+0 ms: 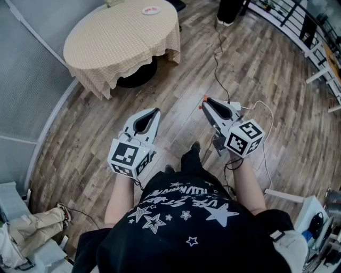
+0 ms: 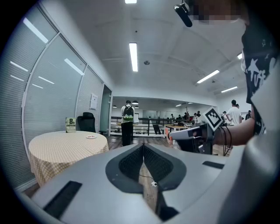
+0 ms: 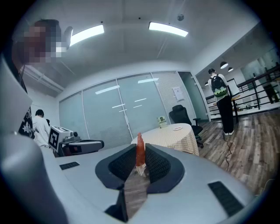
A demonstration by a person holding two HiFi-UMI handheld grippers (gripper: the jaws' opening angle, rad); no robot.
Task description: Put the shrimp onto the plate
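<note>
Ceiling strips light my room evenly and brightly. Shadows are soft; the darkest lies under the table on the floor. Both tool views bulge, with black corners. My left tool looms close and slightly blurred, while the shrimp in my right tool looks sharp. The glass wall mirrors the lamps.

Round checked-cloth table, plate, sign card
</note>
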